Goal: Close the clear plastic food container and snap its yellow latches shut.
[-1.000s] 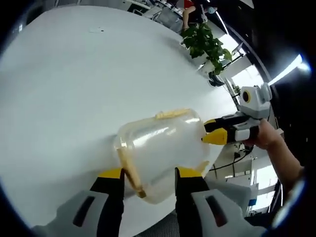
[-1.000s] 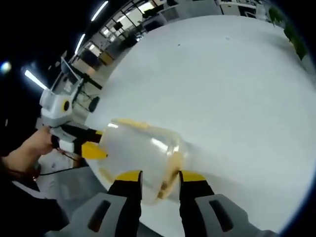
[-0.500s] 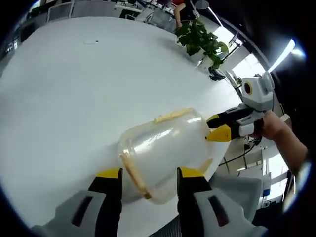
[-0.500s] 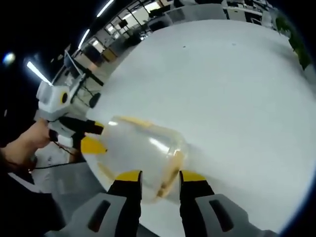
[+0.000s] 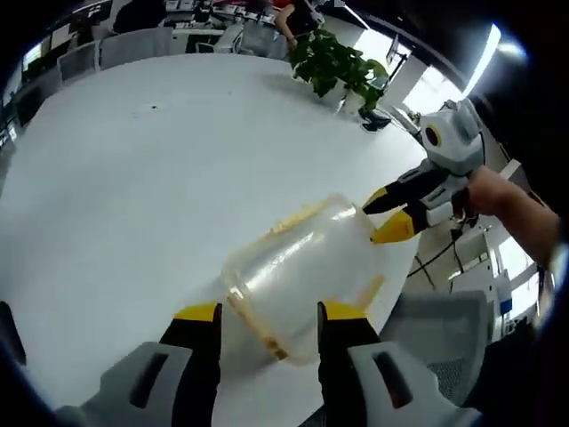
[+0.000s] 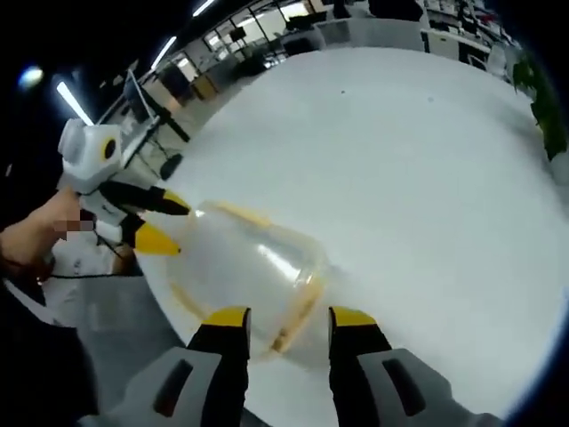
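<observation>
On white table [image 5: 133,178] | clear container [image 5: 302,267] lid on | left gripper [image 5: 262,313] jaws spread | right gripper [image 6: 284,318] jaws spread, flanking yellow latch [image 6: 293,311]

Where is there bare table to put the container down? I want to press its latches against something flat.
The white table lies bare from the container out to the potted plant at its far edge. It is crowded at the near edge, where the left tongs and right tongs flank the container.

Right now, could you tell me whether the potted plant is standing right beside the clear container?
No, the potted plant stands at the table's far edge, well apart from the container.
</observation>
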The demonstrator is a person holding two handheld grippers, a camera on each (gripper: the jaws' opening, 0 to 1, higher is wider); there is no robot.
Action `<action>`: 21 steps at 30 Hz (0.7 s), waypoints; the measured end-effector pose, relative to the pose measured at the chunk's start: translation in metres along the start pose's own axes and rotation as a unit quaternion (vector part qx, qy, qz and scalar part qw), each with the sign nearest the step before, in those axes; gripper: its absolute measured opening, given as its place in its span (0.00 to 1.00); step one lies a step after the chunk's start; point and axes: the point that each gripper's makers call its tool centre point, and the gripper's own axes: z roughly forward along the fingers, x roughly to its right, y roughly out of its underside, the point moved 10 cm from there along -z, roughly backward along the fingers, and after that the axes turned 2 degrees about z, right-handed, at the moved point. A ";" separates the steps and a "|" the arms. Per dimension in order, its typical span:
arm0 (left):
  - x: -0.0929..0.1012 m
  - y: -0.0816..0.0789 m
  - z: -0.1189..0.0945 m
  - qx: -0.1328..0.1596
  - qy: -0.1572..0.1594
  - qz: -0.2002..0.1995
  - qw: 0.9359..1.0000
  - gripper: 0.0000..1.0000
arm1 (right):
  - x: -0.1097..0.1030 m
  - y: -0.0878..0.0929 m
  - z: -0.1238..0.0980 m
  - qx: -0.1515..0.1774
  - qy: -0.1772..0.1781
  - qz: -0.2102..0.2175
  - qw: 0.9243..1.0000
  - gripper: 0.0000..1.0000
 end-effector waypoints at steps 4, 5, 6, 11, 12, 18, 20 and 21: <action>0.003 -0.005 -0.003 0.003 0.002 0.021 1.000 0.41 | -0.002 -0.005 -0.004 0.003 -0.003 -0.018 1.000 0.35; 0.004 -0.005 -0.003 0.002 0.002 0.024 1.000 0.41 | -0.003 -0.006 -0.004 0.004 -0.004 -0.023 1.000 0.35; 0.004 -0.007 -0.003 0.004 0.004 0.028 1.000 0.41 | -0.003 -0.007 -0.004 0.004 -0.003 -0.026 1.000 0.36; 0.005 -0.011 -0.007 0.010 -0.002 0.055 0.998 0.41 | -0.006 -0.010 -0.005 0.004 -0.003 -0.038 0.999 0.36; 0.005 -0.012 -0.007 0.010 -0.002 0.059 0.998 0.41 | -0.006 -0.011 -0.005 0.005 -0.005 -0.041 0.999 0.36; 0.009 -0.014 -0.008 0.014 0.016 0.097 0.995 0.41 | -0.008 -0.015 -0.006 0.015 -0.007 -0.067 0.998 0.35; 0.011 -0.016 -0.008 0.019 0.022 0.114 0.993 0.41 | -0.008 -0.016 -0.007 0.014 -0.007 -0.068 0.998 0.35; 0.012 -0.017 -0.008 0.019 0.021 0.119 0.992 0.41 | -0.008 -0.017 -0.007 0.015 -0.008 -0.071 0.997 0.35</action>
